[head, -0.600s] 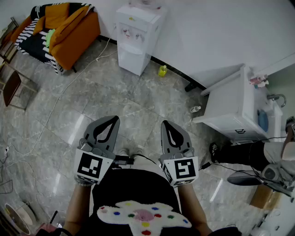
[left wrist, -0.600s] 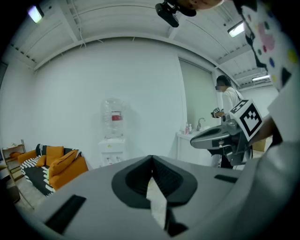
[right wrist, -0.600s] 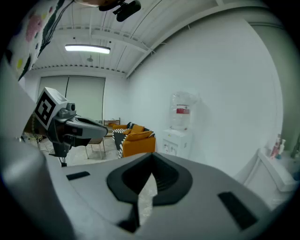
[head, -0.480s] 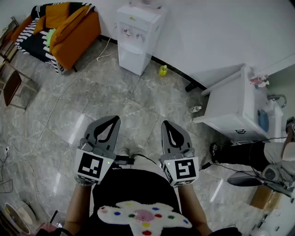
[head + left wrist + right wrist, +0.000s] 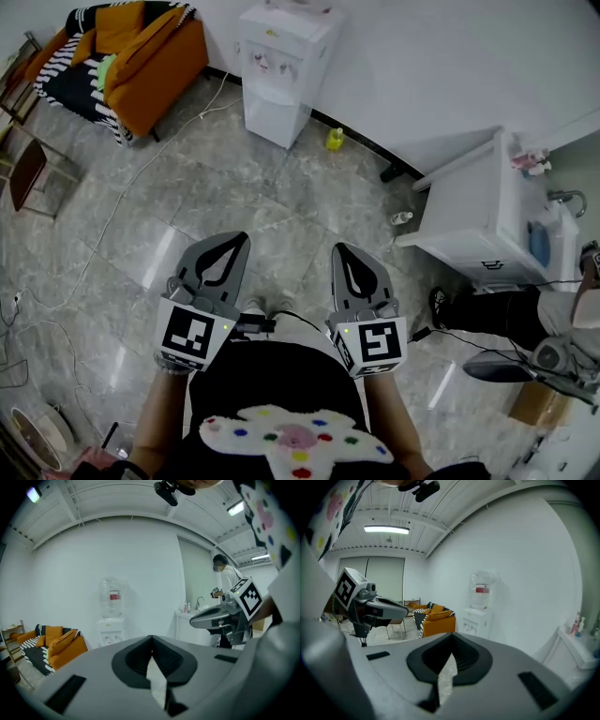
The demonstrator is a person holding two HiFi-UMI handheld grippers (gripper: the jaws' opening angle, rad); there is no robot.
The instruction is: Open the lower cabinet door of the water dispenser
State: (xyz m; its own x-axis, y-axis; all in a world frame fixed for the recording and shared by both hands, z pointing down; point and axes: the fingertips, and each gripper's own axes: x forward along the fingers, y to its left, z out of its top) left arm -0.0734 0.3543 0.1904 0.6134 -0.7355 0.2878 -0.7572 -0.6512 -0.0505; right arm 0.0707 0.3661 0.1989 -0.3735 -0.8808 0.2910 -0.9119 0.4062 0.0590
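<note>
both claws are clenched with nothing between their jaws: the left claw [image 5: 225,251] and the right claw [image 5: 346,260] are held side by side close to the person's body, above the marble floor [image 5: 234,192]. the water dispenser [image 5: 282,66] stands at the far wall, well apart from them. its lower cabinet door [image 5: 274,122] is shut, with an orange sofa [image 5: 141,52] to its left and a yellow bottle [image 5: 334,140] just to its right.

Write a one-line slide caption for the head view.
Left gripper and right gripper, shut and empty, held toward a white water dispenser standing by the wall near an orange sofa.
</note>
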